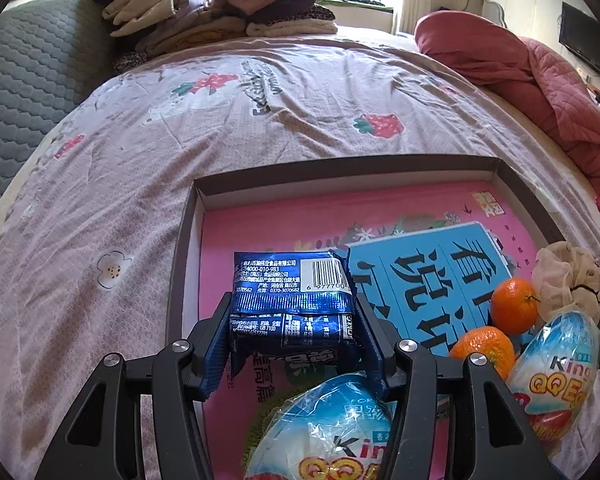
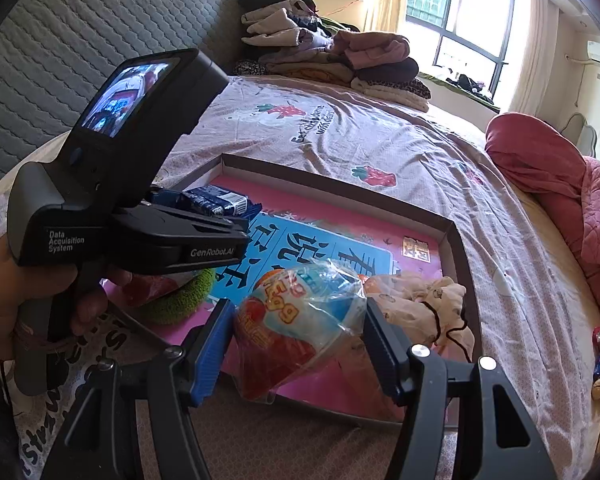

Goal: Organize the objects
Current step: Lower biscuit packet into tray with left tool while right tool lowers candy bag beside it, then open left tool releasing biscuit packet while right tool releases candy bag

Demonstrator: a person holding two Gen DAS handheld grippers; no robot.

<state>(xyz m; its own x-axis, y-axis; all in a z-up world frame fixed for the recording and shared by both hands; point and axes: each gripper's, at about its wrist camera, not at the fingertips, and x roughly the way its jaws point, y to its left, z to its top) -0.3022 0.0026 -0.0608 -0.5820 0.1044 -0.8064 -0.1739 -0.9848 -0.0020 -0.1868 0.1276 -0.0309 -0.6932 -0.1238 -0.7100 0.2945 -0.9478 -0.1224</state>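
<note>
Left gripper point(image 1: 294, 320) grasps a blue snack packet point(image 1: 292, 300) between its pads, held over the far-left part of a shallow cardboard box point(image 1: 188, 216) lined with a pink printed sheet. Right gripper point(image 2: 300, 336) grasps a plastic-wrapped toy egg point(image 2: 296, 316) at the box's near edge. A second wrapped egg point(image 1: 332, 428) lies just below the left gripper, beside a green scrubber point(image 2: 180, 300). Two oranges point(image 1: 514, 306) and a crumpled cream cloth point(image 1: 564, 280) sit at the right side. The box rests on a bed point(image 1: 140, 160) with a strawberry-print sheet; folded clothes point(image 1: 220, 8) are stacked far behind.
</note>
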